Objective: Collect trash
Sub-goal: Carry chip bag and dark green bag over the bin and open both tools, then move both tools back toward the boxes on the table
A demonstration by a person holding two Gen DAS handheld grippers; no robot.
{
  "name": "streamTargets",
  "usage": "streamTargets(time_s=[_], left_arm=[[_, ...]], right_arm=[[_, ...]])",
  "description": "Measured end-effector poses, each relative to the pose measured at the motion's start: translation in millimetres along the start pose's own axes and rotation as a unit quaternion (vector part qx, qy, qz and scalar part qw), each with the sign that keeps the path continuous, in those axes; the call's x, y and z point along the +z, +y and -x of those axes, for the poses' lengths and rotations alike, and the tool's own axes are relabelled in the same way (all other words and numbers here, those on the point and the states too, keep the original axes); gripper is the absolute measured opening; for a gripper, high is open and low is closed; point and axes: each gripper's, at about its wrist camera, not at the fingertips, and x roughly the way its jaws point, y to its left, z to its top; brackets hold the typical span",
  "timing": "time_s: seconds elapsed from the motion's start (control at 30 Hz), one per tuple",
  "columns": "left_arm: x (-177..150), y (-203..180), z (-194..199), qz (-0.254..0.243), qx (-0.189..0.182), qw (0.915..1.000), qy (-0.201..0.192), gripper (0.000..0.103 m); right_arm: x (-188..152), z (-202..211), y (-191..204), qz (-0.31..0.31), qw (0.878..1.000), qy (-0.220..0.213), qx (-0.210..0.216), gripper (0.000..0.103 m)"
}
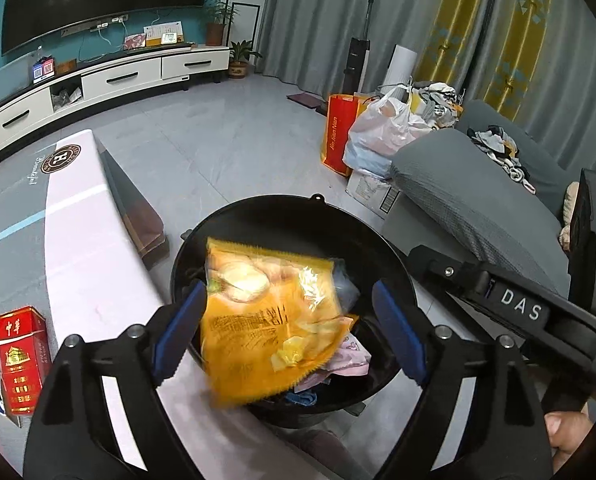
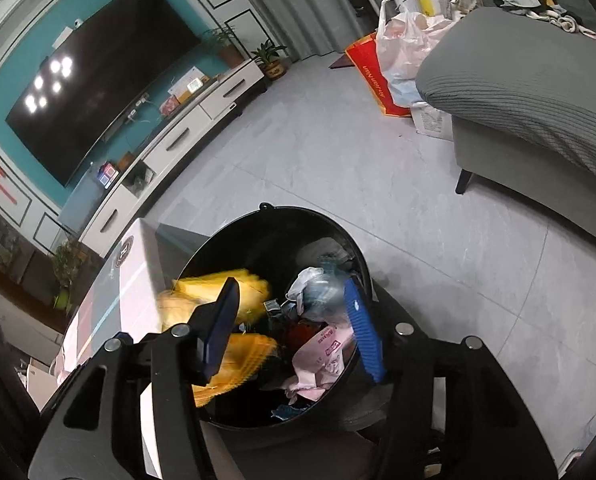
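Observation:
A black trash bin [image 1: 282, 220] [image 2: 258, 248] stands on the floor beside the table, under both grippers. An orange snack wrapper [image 1: 266, 312], blurred at its lower edge, hangs over the bin's mouth between the wide-apart fingers of my left gripper [image 1: 288, 332]; the right pad is well clear of it. The same orange wrapper [image 2: 222, 284] shows behind the left finger of my right gripper [image 2: 290, 328], which stands open over the bin. A blurred clear plastic piece [image 2: 322, 286] is beside its right finger, not pinched. Pink wrappers [image 2: 322, 356] and other trash lie inside.
A red cigarette box [image 1: 20, 360] stands on the pale table [image 1: 90, 240] at the left. A grey sofa [image 1: 478, 200] [image 2: 518, 80] is to the right, with plastic bags [image 1: 378, 132] and a red paper bag [image 1: 336, 136] behind. The right tool's black body [image 1: 518, 308] crosses the lower right.

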Motion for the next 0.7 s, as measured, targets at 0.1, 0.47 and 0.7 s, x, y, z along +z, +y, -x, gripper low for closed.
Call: streamTargets(time_s=[0.1, 0.47, 0.7], left_arm=[[-1.2, 4.7, 3.5, 0.010, -0.005, 0.9999, -0.002, 0.089], [-27.6, 35.7, 55.1, 0.049, 0.001, 0.9981, -0.036, 0.092], [-49.0, 89.5, 102.3, 0.092, 0.044, 0.9933, -0.056, 0.093]], right_arm=[[0.0, -0.1, 0.5, -0.004, 1.000, 0.000, 0.003, 0.055], [-6.6, -0.3, 29.3, 0.029, 0.999, -0.003, 0.020, 0.056], [-22.1, -1.9, 69.9, 0.081, 0.995, -0.005, 0.050, 0.057]])
